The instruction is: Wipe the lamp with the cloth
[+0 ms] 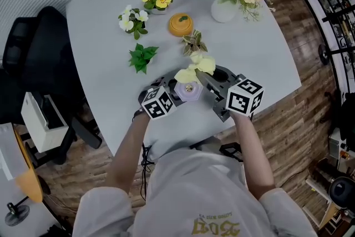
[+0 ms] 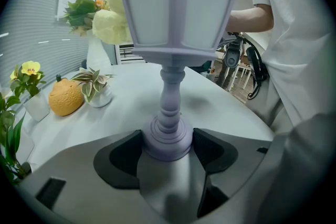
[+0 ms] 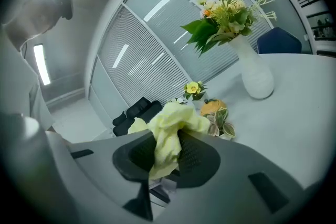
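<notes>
the left gripper [image 2: 168, 147] clamps the lamp [image 2: 173, 34] base; the right gripper [image 3: 167, 157] pinches the yellow cloth [image 3: 168, 134] above it.

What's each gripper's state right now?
Left gripper: shut on the lilac lantern lamp, at its base.
Right gripper: shut on the yellow cloth.

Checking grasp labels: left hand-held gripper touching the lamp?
Touching. Left gripper view: left hand-held gripper clamps the lamp at its base, jaws on both sides.

lamp [image 1: 188, 90] on table [image 1: 100, 36], cloth [image 1: 195, 68] against it, vase [image 1: 223, 10] behind
</notes>
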The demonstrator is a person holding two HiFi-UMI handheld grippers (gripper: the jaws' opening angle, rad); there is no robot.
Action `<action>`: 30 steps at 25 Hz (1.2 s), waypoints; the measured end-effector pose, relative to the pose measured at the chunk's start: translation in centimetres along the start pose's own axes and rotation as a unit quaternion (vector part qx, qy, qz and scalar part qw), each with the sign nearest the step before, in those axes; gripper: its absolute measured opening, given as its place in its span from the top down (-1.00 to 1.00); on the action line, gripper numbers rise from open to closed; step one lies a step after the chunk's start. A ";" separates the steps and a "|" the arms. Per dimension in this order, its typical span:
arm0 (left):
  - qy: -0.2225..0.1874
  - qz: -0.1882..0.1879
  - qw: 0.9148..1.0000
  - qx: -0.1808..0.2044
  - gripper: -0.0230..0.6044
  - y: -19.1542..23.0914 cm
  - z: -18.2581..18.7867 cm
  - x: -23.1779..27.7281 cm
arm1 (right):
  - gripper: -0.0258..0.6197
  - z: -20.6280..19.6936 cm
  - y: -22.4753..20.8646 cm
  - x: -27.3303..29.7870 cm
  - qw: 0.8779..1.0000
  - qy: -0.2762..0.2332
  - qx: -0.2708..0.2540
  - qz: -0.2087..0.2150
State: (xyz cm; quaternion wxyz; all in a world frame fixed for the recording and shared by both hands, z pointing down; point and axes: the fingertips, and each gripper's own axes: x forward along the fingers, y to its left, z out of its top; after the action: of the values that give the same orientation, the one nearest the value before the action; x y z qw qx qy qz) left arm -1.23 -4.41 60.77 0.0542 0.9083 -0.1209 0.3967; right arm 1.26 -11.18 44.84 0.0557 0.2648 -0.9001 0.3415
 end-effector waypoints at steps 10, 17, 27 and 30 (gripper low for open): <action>0.001 0.000 1.000 -0.001 -0.09 0.0 0.0 0.0 | 0.65 -0.6 -0.2 1.5 0.998 0.032 -0.009 0.053; 0.000 -0.001 1.000 -0.001 -0.09 0.1 0.1 0.0 | 0.65 -1.3 -0.4 2.6 0.996 0.041 0.016 0.082; 0.000 0.000 1.000 0.000 -0.09 0.1 0.0 0.0 | 0.65 -1.8 -0.4 3.2 0.993 0.050 0.019 0.108; 0.000 0.000 1.000 0.000 -0.09 0.1 0.0 0.0 | 0.65 -2.1 -0.4 3.4 0.993 0.055 0.018 0.106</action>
State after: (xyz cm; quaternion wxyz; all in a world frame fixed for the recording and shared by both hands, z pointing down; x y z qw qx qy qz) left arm -1.28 -4.45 60.78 0.0542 0.9083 -0.1209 0.3968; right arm -1.56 -11.56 47.66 0.0641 0.1498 -0.9123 0.3757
